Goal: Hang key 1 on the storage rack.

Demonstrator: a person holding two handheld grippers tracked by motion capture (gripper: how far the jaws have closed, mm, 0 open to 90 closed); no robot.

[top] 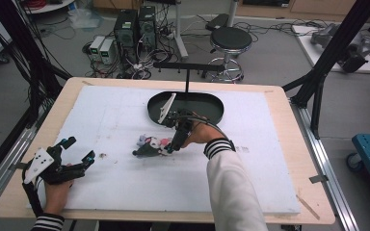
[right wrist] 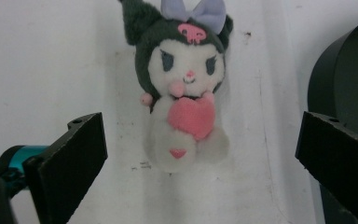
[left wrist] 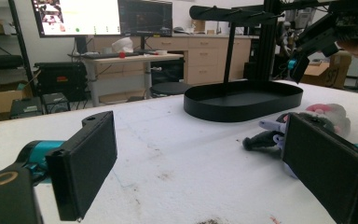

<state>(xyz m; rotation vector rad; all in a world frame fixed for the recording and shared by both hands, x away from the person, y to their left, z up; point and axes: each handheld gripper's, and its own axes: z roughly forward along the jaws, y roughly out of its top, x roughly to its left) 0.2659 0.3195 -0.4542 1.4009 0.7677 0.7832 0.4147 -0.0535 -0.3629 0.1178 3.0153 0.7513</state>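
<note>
Plush toy [right wrist: 185, 88]: dark grey hood, white face and body, lilac bow, pink heart on its chest. Black oval tray [top: 207, 107] behind it, white mat [top: 125, 178] over the pale wooden desk [top: 296, 139], striped black-and-white cuff [top: 219, 146].

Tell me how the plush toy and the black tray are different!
The plush toy is soft and many-coloured: dark hood, white face, pink heart, lilac bow. The black tray is hard, plain black and much bigger. The toy lies between the right gripper's open jaws; nothing touches the tray. Both rest on the white board.
</note>
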